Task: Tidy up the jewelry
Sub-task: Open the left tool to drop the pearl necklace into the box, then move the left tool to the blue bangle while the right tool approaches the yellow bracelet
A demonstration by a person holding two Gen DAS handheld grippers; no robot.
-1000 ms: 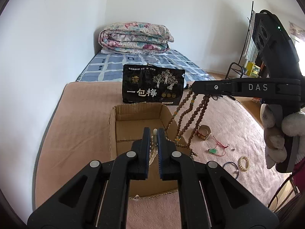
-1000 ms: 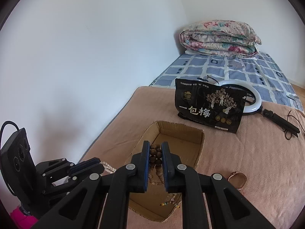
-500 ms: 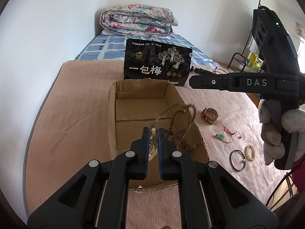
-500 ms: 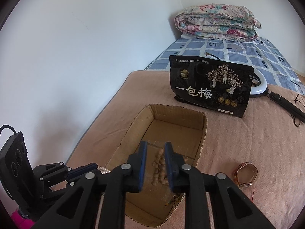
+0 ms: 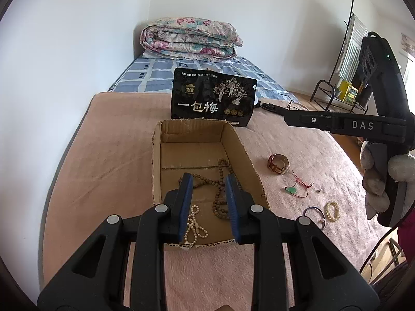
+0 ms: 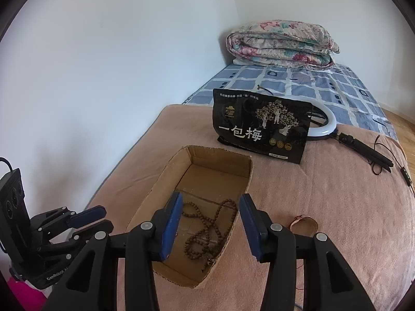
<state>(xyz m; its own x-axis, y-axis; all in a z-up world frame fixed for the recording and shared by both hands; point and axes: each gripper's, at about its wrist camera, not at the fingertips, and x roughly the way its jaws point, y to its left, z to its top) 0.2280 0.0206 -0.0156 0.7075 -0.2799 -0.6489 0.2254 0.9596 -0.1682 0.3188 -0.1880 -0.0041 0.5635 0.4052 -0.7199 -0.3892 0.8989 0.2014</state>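
Observation:
An open cardboard box (image 5: 157, 171) (image 6: 155, 189) sits on the pink blanket. Inside it lie a brown bead necklace (image 5: 220, 189) (image 6: 205, 230) and a white pearl string (image 5: 193, 224). My left gripper (image 5: 208, 181) is open and empty above the box's near end. My right gripper (image 6: 210, 200) is open and empty above the box; it also shows in the left wrist view (image 5: 293, 119) at the right. On the blanket right of the box lie a leather watch (image 5: 278, 163) (image 6: 303, 224), a green pendant on red cord (image 5: 295, 188), a dark bangle (image 5: 315, 213) and a pale bead bracelet (image 5: 332, 207).
A black snack bag (image 5: 212, 101) (image 6: 262, 129) stands behind the box. A ring light (image 6: 326, 127) with its cable lies behind it. A folded quilt (image 5: 189, 39) sits at the bed's far end. The wall runs along the left. A metal rack (image 5: 337, 96) stands at right.
Both grippers have opened. The brown bead necklace dropped from the right gripper and the pearl string from the left; both now lie in the box. The right gripper moved right and back.

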